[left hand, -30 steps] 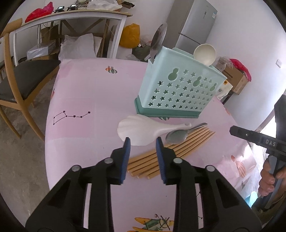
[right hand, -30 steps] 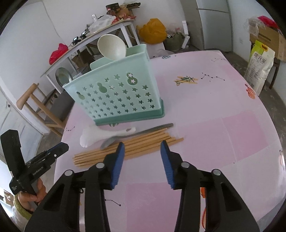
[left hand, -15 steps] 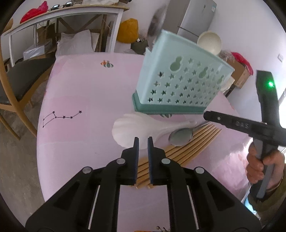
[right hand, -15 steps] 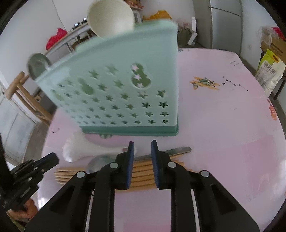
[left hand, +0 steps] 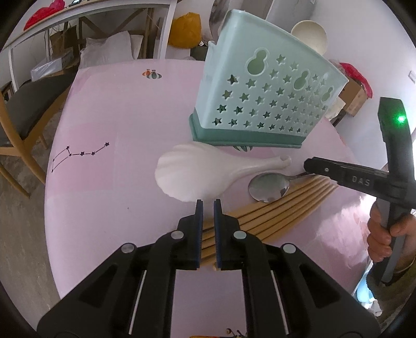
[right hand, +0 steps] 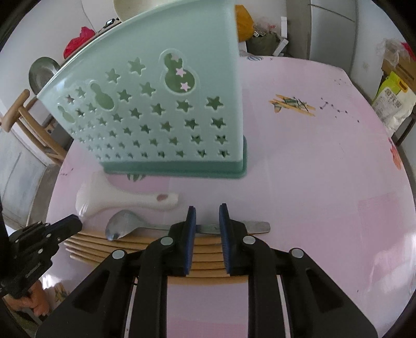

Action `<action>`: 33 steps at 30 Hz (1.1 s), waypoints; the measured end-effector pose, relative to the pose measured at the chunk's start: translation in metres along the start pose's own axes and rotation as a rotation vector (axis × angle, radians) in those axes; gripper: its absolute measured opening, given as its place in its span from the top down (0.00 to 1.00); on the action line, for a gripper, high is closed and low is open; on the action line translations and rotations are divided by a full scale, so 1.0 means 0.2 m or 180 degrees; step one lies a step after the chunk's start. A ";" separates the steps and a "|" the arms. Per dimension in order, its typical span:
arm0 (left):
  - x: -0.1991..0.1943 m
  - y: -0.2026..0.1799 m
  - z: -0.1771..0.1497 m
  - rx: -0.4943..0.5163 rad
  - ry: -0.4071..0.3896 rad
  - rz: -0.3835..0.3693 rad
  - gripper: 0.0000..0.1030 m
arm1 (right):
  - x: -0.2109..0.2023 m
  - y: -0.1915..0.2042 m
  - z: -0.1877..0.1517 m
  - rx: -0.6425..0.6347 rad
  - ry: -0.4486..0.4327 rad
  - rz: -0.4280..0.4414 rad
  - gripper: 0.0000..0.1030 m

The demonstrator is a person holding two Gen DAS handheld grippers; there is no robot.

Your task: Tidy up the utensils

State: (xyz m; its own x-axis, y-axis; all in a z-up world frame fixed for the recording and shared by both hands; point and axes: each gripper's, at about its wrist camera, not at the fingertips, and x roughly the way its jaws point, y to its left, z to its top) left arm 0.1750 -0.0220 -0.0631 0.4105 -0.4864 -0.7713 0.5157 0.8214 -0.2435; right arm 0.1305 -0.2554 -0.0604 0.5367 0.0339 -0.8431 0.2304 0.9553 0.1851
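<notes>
A mint-green utensil holder [left hand: 260, 104] [right hand: 161, 111] with star holes stands on the pink table [left hand: 117, 117]; a cream ladle [left hand: 309, 36] sticks out of it. In front of it lie a white rice paddle [left hand: 197, 174] [right hand: 124, 199], a metal spoon [left hand: 269, 186] [right hand: 124, 223] and several bamboo chopsticks [left hand: 280, 205] [right hand: 104, 249]. My left gripper [left hand: 207, 201] [right hand: 75, 223] hovers shut over the chopsticks' ends, just short of the paddle's blade, holding nothing. My right gripper [right hand: 206, 208] [left hand: 308, 165] hangs over the spoon's handle and the chopsticks, its jaws a narrow gap apart with nothing clamped.
A wooden chair [left hand: 15, 117] stands at the table's left. Behind are a white side table [left hand: 91, 7], a yellow bag [left hand: 184, 31] and a grey fridge [right hand: 332, 26]. A hand [left hand: 384, 234] holds the right gripper at the table's right edge.
Both grippers' jaws went from wide apart to nearly together. Both came forward and down toward the utensils; the right one now reaches over the spoon's handle.
</notes>
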 end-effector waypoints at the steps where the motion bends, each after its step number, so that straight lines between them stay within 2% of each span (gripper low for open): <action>1: 0.00 0.00 0.00 0.0009 0.0009 0.0001 0.94 | -0.01 -0.01 -0.01 0.0021 0.0011 0.0021 0.82; 8: -0.04 -0.03 -0.05 0.0033 0.0057 -0.0001 0.94 | -0.07 -0.02 -0.10 0.0081 0.0073 0.0177 0.82; 13: -0.11 0.00 -0.02 -0.0096 -0.0115 -0.0042 0.93 | -0.13 -0.02 -0.06 0.0052 -0.0073 0.0400 0.81; 20: -0.09 0.08 0.13 -0.0237 -0.0270 0.0118 0.93 | -0.07 -0.04 0.05 0.0397 0.0018 0.0884 0.71; 25: -0.02 0.13 0.17 -0.0294 -0.0202 0.0193 0.93 | -0.01 -0.06 0.08 0.0608 0.0104 0.0943 0.66; 29: -0.01 0.15 0.17 -0.0304 -0.0167 0.0213 0.93 | 0.02 -0.08 0.09 0.0680 0.0156 0.0943 0.66; 33: -0.06 0.13 0.17 -0.0141 -0.0238 0.0203 0.93 | -0.02 -0.10 0.09 0.0653 0.0122 0.0921 0.61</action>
State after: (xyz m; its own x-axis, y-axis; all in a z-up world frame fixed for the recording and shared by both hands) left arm 0.2086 -0.0054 -0.0407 0.4972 -0.4522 -0.7405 0.4538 0.8629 -0.2224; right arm 0.1395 -0.2800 -0.0518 0.5735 0.3092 -0.7586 0.2336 0.8259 0.5132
